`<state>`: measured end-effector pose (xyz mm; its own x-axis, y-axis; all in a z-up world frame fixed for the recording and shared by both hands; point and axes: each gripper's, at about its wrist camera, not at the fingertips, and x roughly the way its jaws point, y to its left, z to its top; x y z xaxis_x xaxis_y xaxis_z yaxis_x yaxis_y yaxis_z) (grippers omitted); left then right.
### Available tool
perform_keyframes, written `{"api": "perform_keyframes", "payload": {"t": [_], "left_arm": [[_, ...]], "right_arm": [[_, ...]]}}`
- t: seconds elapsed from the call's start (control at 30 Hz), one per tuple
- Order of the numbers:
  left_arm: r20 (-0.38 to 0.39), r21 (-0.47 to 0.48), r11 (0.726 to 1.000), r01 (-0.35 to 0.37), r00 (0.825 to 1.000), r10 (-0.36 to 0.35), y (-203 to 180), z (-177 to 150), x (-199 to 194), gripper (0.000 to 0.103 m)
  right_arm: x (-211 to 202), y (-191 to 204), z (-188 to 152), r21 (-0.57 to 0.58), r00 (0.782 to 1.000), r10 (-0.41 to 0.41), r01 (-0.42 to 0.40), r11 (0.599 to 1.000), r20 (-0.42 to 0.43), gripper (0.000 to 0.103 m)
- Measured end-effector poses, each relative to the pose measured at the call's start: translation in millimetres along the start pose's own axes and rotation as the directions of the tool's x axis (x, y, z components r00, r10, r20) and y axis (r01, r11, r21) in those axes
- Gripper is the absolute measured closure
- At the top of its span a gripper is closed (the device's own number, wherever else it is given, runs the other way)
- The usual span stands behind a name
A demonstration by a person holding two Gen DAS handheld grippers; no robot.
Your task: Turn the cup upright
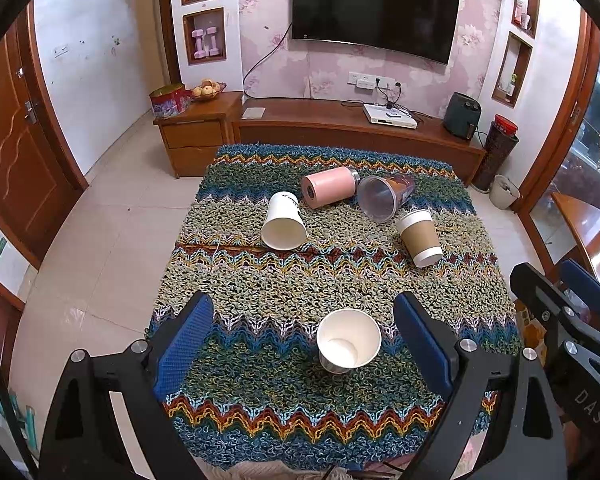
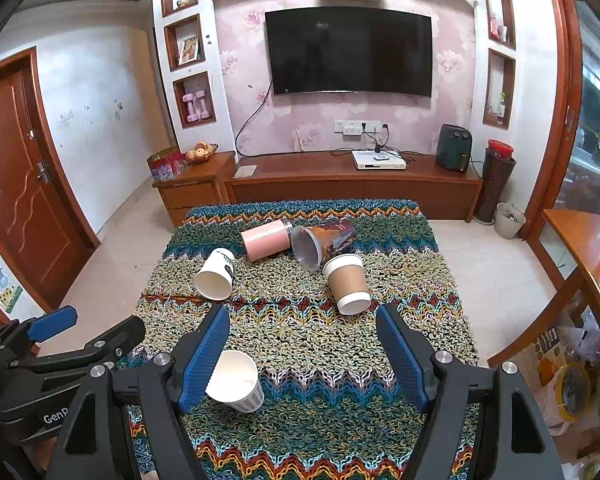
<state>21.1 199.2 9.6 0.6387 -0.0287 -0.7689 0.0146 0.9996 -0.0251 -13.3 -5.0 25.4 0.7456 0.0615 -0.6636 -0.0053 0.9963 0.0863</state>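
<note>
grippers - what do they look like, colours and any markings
Both the left gripper and the right gripper have black angular frames, silver round bolts and two fingers faced with textured blue pads. White lettering shows on their bodies: "GenR" partly visible, "DAS" on the other. No cables or sleeves visible.

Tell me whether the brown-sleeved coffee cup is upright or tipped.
Tipped. The brown-sleeved coffee cup lies on its side on the knitted cloth, white end pointing toward the camera.
</note>
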Motion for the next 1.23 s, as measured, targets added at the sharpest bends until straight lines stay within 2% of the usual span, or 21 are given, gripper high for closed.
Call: {"api": "perform_keyframes", "payload": {"t": [1.23], "left_arm": [[-0.013,0.02,1.0,-0.014,1.0,0.015,-3.1,-4.8,4.1,0.01]], "right_arm": [[4.3,4.3,-4.4,0.001,1.0,-0.005,0.005,1.0,-0.018,0.027]]}}
